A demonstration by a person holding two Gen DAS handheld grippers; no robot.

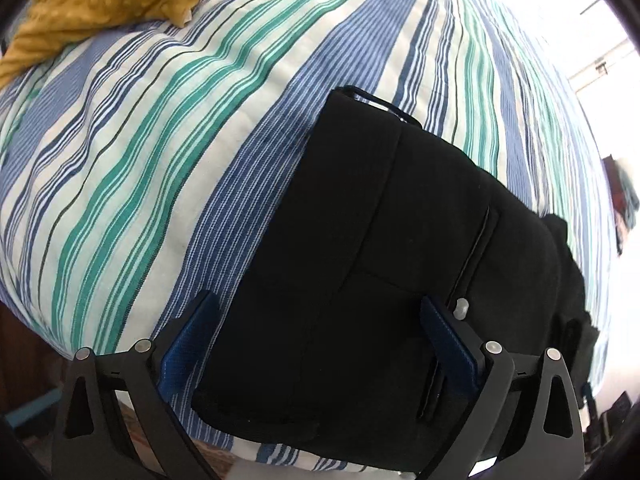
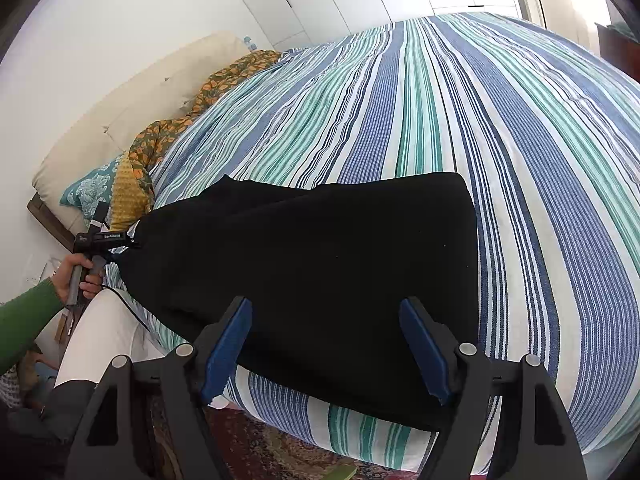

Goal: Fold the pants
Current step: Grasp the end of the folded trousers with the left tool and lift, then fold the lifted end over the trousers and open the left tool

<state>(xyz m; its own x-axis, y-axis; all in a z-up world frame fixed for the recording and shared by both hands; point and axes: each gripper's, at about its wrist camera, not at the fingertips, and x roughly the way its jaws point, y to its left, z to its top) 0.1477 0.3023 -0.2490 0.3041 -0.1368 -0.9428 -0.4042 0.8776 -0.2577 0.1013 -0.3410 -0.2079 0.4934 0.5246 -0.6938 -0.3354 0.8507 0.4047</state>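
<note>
Closest in, the right gripper [image 2: 326,344] has its jaws spread fairly wide with nothing pinched, blue pads hanging just above the near end of the black pants [image 2: 320,264]. That end droops a little over the edge of the bed [image 2: 520,160], and under it there's a strip of patterned rug [image 2: 256,452].

The left gripper [image 1: 320,332] is wide open too, pointing steeply down over the other end of the pants [image 1: 380,240]. One pad sits over the striped cover, the other over the black fabric, and neither is gripping. From the right camera you can see the person's hand [image 2: 78,276] on that gripper's handle, green sleeve [image 2: 24,316] behind it. There's small white lettering on the gripper body, too tiny to read.

The pants lie flat along the near edge. Beyond them the striped cover is wide open, loads of room. Pillows [image 2: 92,192] are piled at the headboard end, and a mustard cushion [image 1: 104,0] lies there too.
</note>
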